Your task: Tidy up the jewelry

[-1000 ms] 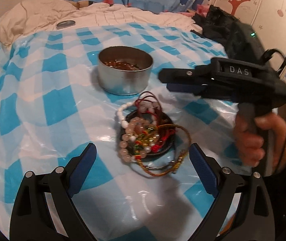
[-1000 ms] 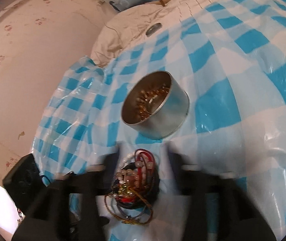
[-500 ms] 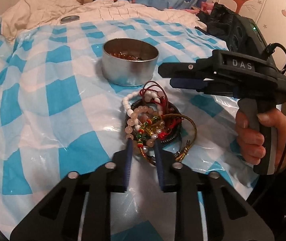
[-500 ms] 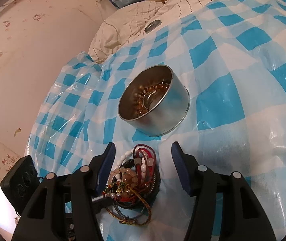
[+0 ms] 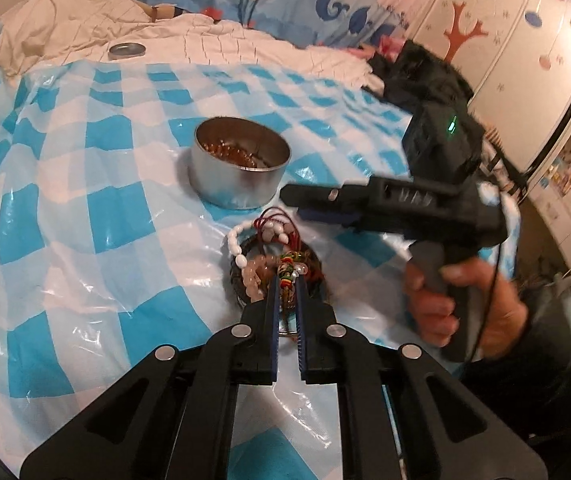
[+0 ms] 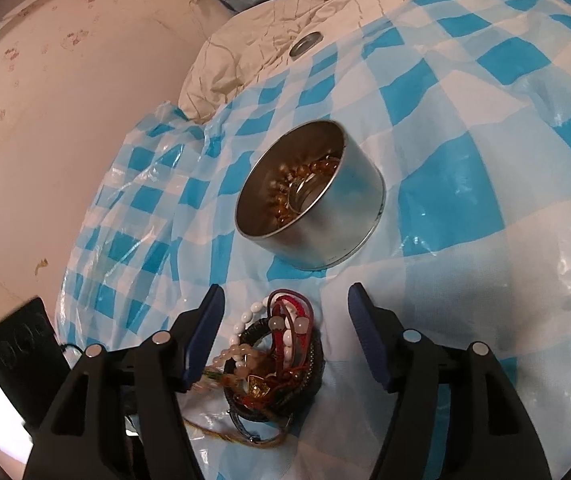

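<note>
A pile of bracelets [image 5: 261, 252] lies on the blue-checked plastic sheet [image 5: 65, 208], in front of a round metal tin [image 5: 239, 176] that holds amber beads. My left gripper [image 5: 287, 280] is shut on a multicoloured beaded bracelet [image 5: 286, 270] at the near side of the pile. My right gripper [image 6: 285, 312] is open and hovers over the same pile [image 6: 281, 356], with the tin [image 6: 313, 208] just beyond it. In the left wrist view the right gripper's [image 5: 297, 204] fingers reach in from the right, above the pile.
A small metal lid [image 5: 126, 50] lies on the cream quilt [image 5: 205, 36] at the back. A black bag [image 5: 425, 72] sits at the far right. A black device [image 6: 21, 352] rests at the sheet's left edge. A wall runs along the left.
My left gripper went from wide open to shut on the multicoloured bracelet. My right gripper stayed open above the pile and drifted a little.
</note>
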Demonstrator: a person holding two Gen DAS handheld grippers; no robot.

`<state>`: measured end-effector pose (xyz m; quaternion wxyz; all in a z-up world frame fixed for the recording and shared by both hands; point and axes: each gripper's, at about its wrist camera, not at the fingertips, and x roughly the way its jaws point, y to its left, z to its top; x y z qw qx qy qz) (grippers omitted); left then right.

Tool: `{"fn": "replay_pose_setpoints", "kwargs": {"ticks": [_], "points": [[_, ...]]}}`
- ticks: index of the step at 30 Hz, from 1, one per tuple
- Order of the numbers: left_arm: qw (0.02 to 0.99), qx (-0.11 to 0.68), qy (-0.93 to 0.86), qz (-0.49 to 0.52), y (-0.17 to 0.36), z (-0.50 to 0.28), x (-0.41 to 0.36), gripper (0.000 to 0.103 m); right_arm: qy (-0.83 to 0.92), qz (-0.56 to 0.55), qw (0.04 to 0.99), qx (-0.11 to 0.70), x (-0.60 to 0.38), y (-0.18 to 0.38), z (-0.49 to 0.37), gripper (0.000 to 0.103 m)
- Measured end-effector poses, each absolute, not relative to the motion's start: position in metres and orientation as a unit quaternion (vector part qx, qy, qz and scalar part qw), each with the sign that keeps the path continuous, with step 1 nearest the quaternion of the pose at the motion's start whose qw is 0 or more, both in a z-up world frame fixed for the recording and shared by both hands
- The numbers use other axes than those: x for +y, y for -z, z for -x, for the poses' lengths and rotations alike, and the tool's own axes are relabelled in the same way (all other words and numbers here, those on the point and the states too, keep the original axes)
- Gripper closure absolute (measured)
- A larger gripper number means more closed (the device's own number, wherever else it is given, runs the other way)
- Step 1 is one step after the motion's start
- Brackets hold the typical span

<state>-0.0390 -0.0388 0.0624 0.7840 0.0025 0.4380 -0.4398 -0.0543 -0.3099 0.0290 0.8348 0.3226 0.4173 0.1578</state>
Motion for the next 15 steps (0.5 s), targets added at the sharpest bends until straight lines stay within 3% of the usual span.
{"fn": "replay_pose_setpoints", "kwargs": {"ticks": [7,8,10,13,15], "points": [[0.785,0.460,0.414,-0.015,-0.056,0.031,-0.035,0.096,-0.148,-0.277,0.849,0.426,-0.296,-0.027,0.052,0.044],[0.780,0.471,0.412,-0.014,-0.051,0.028,-0.036,0.096,-0.148,-0.269,0.851,0.427,-0.294,-0.027,0.052,0.050],[0.773,0.484,0.409,-0.012,-0.044,0.026,-0.036,0.096,-0.156,-0.261,0.848,0.434,-0.291,-0.026,0.051,0.088],[0.765,0.495,0.413,0.002,-0.039,0.023,-0.035,0.096,-0.162,-0.259,0.851,0.428,-0.290,-0.029,0.053,0.098],[0.761,0.496,0.418,0.014,-0.039,0.021,-0.034,0.096,-0.169,-0.264,0.855,0.414,-0.292,-0.037,0.057,0.099]]}}
